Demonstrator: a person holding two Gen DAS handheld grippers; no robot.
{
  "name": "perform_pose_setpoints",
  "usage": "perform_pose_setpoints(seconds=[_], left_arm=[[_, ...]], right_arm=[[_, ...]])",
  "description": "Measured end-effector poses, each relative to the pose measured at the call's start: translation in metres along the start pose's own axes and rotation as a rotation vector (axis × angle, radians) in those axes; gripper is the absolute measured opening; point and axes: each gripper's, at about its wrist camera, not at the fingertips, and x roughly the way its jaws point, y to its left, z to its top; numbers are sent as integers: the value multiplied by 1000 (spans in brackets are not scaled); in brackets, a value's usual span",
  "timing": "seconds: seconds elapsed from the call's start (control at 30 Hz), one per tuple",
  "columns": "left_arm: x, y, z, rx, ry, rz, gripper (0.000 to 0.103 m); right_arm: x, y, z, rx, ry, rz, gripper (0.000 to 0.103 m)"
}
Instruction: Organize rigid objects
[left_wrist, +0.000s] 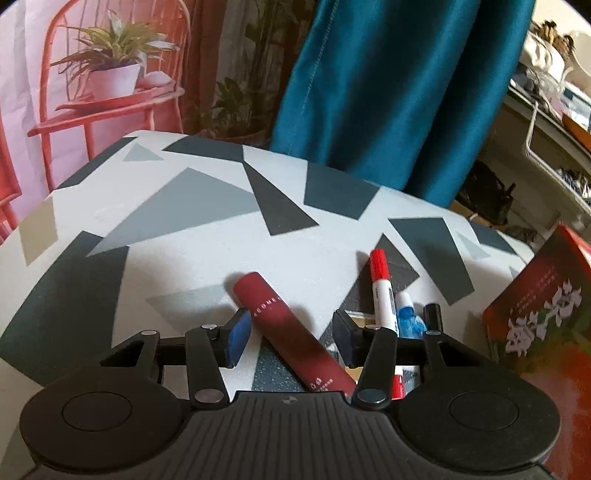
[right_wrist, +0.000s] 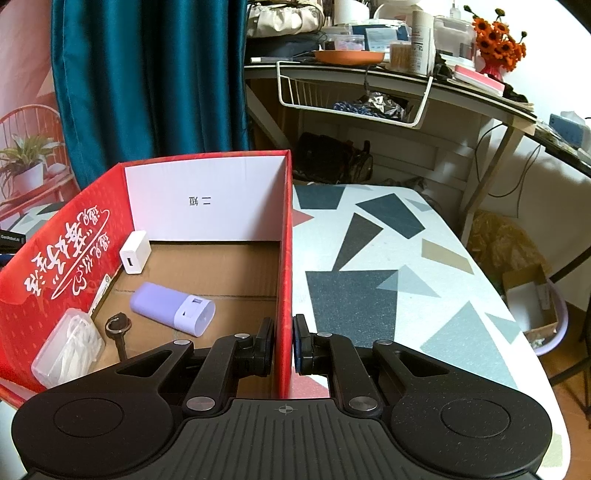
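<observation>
Between my left tongs' (left_wrist: 291, 334) spread fingers lies a dark red cylindrical tube (left_wrist: 291, 332); markers (left_wrist: 382, 295) crowd their right. My right tongs (right_wrist: 284, 341) straddle the red cardboard box's wall (right_wrist: 285, 258); bare patterned tabletop (right_wrist: 388, 266) extends rightward.

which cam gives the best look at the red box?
Right wrist. It looks straight into the open red box, showing the cardboard floor, white inner wall and the right gripper clamped on its side wall. Left wrist catches only an outer corner of the box at the frame's right edge.
</observation>
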Motion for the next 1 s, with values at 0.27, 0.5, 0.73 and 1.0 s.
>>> perform_pose_setpoints(seconds=[0.27, 0.5, 0.73, 1.0], left_arm=[[-15, 1, -21, 52, -27, -41, 24], [-39, -6, -48, 171, -28, -64, 24], [-47, -3, -65, 145, -5, -72, 24], [-59, -5, -73, 29, 39, -109, 33]], right_arm=[[1, 0, 0, 3, -2, 0, 10], [1, -1, 1, 8, -4, 1, 10], [0, -1, 0, 9, -6, 1, 10], [-1, -1, 0, 9, -6, 1, 10]])
